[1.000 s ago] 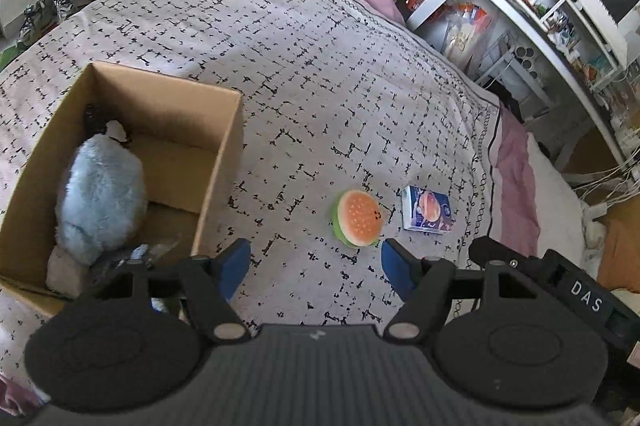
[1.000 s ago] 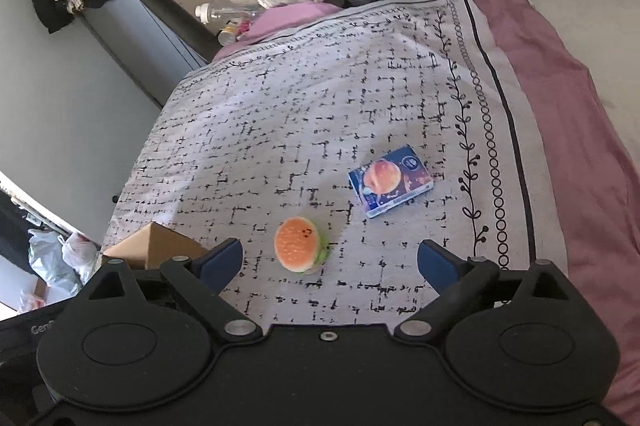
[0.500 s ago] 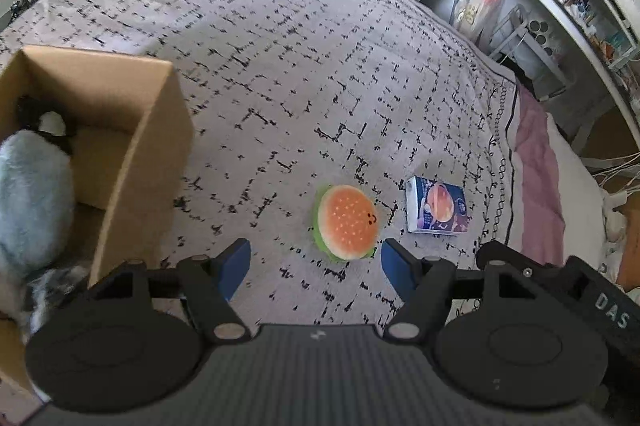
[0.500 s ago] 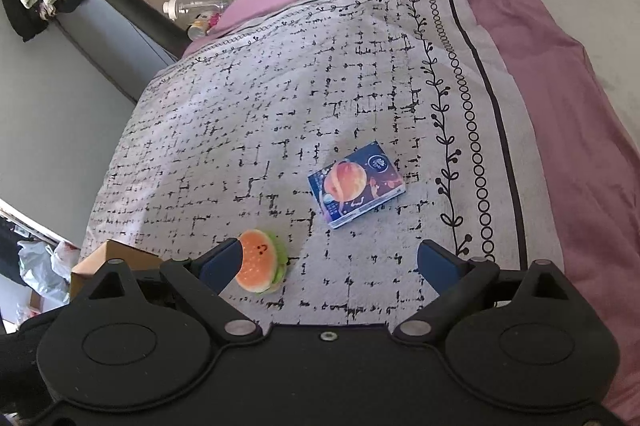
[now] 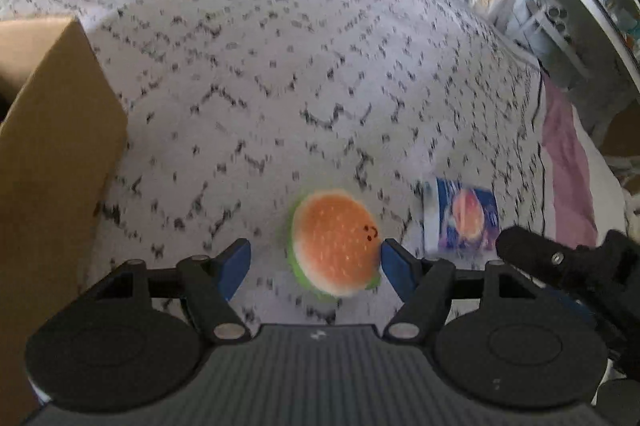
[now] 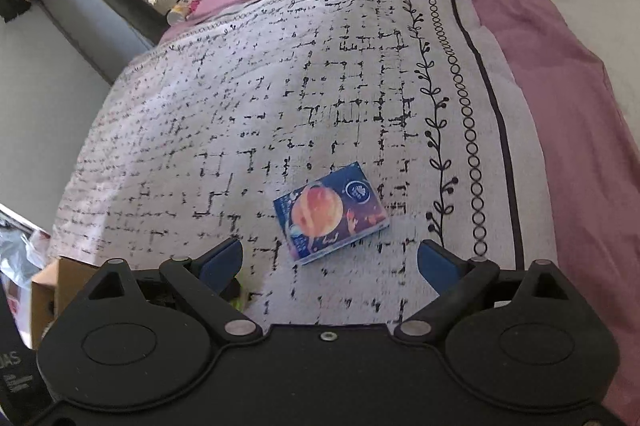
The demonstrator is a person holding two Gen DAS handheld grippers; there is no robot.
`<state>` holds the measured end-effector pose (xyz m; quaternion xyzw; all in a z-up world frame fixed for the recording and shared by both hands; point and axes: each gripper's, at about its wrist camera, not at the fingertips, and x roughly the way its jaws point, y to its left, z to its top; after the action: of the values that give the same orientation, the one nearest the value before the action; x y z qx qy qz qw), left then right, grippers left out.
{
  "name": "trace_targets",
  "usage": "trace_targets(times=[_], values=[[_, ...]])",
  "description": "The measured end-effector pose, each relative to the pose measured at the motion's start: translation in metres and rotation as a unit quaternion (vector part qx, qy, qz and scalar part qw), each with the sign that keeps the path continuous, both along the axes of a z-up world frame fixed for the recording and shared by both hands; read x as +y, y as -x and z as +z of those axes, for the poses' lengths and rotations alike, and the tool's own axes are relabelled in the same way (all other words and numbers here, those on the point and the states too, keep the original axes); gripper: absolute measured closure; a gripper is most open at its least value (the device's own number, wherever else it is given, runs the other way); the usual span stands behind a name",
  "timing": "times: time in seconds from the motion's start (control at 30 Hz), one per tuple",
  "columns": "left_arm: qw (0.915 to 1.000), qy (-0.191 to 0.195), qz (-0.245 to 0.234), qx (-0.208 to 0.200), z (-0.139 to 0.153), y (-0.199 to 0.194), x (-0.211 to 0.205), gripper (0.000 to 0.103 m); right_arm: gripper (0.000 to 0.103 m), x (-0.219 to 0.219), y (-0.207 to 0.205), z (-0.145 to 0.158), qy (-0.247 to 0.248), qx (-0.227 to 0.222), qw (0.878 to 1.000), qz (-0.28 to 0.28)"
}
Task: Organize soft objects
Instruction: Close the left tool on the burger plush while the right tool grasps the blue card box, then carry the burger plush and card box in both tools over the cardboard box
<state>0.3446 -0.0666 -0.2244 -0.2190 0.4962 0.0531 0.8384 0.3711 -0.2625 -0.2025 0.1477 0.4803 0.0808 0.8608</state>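
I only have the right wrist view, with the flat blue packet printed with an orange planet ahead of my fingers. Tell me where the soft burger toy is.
Observer: The round orange-and-green plush burger lies on the patterned bedspread, between the open fingers of the left gripper.
Operator: Say whether it is gripped.
Observer: Not gripped. There is a clear gap to one blue pad; at the other, the picture is too blurred to tell contact.
Operator: Give me the box position.
Observer: The brown cardboard box stands apart from the burger, on the side away from the blue packet.
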Motion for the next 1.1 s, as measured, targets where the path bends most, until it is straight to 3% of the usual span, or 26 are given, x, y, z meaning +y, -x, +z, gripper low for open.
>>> trace_targets(times=[0.17, 0.3, 0.67, 0.77, 1.1], values=[[0.9997, -0.01, 0.015, -0.016, 0.0, -0.008, 0.004, 0.052, 0.008, 0.008, -0.011, -0.011, 0.01, 0.011, 1.0, 0.016], [0.9994, -0.003, 0.027, -0.024, 0.0, -0.014, 0.011, 0.057, 0.008, 0.017, -0.019, -0.019, 0.04, 0.013, 0.999, 0.029], [0.9988, 0.004, 0.039, -0.03, 0.0, -0.018, 0.02, 0.058, 0.009, 0.038, -0.036, -0.034, 0.103, 0.006, 0.993, 0.054], [0.9988, 0.005, 0.037, -0.031, 0.0, -0.018, 0.02, 0.058, 0.028, 0.039, -0.038, -0.036, 0.107, 0.005, 0.993, 0.058], [0.9989, 0.007, 0.033, -0.033, 0.008, -0.009, 0.021, 0.058, 0.029, 0.033, -0.019, -0.018, 0.103, -0.016, 0.993, 0.053]])
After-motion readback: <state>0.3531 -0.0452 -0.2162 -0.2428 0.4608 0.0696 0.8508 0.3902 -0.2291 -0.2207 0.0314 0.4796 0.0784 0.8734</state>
